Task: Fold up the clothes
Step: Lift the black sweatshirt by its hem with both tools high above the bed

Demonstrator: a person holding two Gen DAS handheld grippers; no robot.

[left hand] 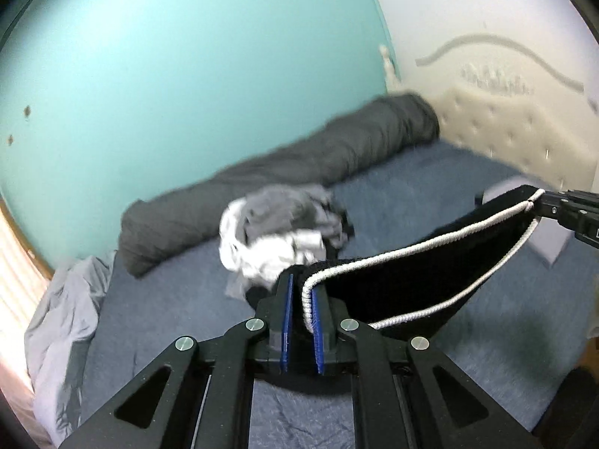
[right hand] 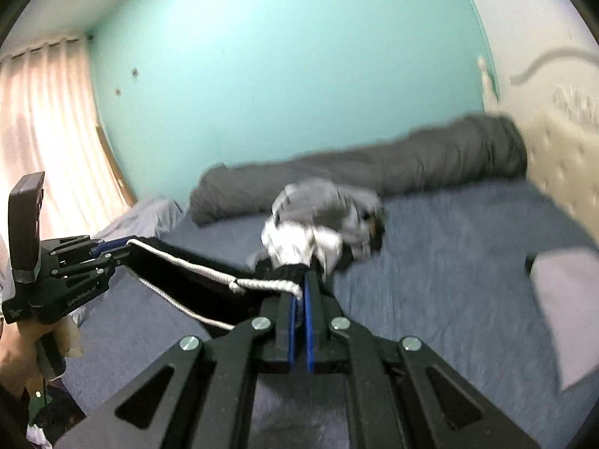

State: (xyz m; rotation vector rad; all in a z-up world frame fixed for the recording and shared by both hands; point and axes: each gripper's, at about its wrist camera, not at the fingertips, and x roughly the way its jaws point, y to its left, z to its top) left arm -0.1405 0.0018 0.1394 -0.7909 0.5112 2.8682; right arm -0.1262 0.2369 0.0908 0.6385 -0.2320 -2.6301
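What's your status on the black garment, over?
Left gripper and right gripper both shut on black garment, stretched between them above bed. Clothes pile ahead, untouched.

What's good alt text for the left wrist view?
The left gripper is shut on a black garment with white cord trim, stretched in the air to the right gripper at the far right. Beyond lie a clothes pile and a rolled grey duvet on a blue bed.

Soft daylight through the curtain (right hand: 45,119), motion blur throughout, fisheye bending and dark corners.
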